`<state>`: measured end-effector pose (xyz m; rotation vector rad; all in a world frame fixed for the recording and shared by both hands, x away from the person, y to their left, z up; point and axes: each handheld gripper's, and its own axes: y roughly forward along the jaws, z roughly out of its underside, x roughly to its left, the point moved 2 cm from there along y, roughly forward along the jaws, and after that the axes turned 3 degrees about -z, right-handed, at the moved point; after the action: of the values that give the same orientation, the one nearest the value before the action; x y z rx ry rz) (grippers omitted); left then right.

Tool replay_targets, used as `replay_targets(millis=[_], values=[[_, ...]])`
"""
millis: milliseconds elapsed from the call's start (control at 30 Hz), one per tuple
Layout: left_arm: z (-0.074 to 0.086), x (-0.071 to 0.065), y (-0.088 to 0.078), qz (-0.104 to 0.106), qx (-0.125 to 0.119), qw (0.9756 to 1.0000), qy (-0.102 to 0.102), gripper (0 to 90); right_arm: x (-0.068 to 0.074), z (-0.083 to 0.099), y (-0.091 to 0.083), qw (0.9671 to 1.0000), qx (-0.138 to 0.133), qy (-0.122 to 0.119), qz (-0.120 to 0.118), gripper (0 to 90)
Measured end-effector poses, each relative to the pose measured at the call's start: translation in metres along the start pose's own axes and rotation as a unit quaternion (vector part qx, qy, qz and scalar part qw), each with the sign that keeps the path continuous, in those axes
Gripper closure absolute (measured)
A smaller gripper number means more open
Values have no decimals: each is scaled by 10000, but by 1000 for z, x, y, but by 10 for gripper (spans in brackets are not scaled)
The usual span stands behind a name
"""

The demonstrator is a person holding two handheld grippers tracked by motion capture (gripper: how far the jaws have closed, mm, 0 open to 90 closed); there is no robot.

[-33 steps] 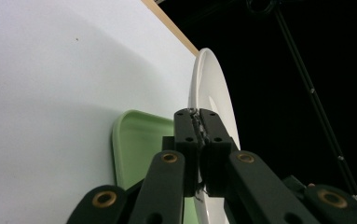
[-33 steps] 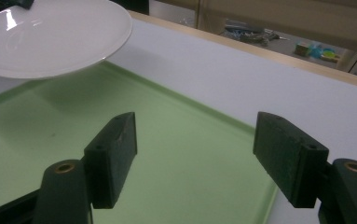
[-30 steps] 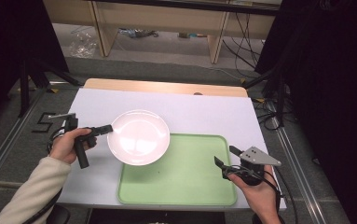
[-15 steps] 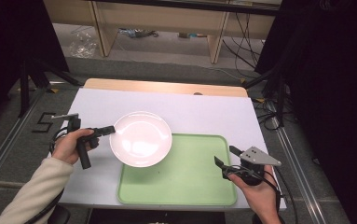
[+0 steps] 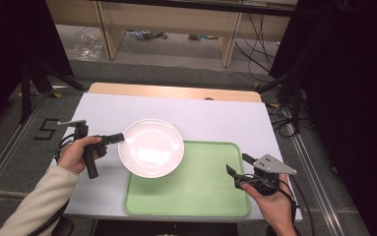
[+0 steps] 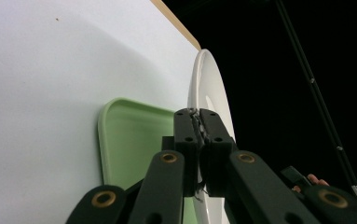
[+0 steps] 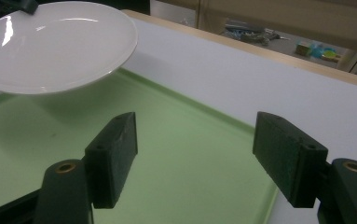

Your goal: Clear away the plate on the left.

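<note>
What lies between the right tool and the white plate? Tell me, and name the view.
Bare green tray. In the high view, nothing sits on the stretch between the open right tool and the white plate, which the left tool grips by its rim.

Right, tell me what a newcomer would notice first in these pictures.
A white plate stands out most: it hangs in the air over the near-left corner of the green tray, pinched by its rim in the shut left gripper. The tray lies on the white table at the near edge. Over the tray's right side, the right gripper waits with its fingers wide apart and nothing between them.
</note>
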<state>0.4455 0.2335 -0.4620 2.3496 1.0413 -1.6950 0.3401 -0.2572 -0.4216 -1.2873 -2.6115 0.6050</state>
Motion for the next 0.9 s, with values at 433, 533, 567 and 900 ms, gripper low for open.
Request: replay_targets(millis=[433, 533, 567, 900], values=[[3, -1, 4, -5, 60, 10000, 21, 863, 1, 0, -1, 9999, 61, 67, -51, 315], [4, -2, 6, -1, 71, 10000, 34, 863, 0, 0, 0, 10000, -3, -4, -8, 315], [4, -2, 6, 9, 76, 10000, 28, 863, 1, 0, -1, 10000, 46, 47, -38, 315], [6, -3, 9, 10, 115, 9999, 45, 862, 1, 0, -1, 9999, 61, 71, -46, 316]])
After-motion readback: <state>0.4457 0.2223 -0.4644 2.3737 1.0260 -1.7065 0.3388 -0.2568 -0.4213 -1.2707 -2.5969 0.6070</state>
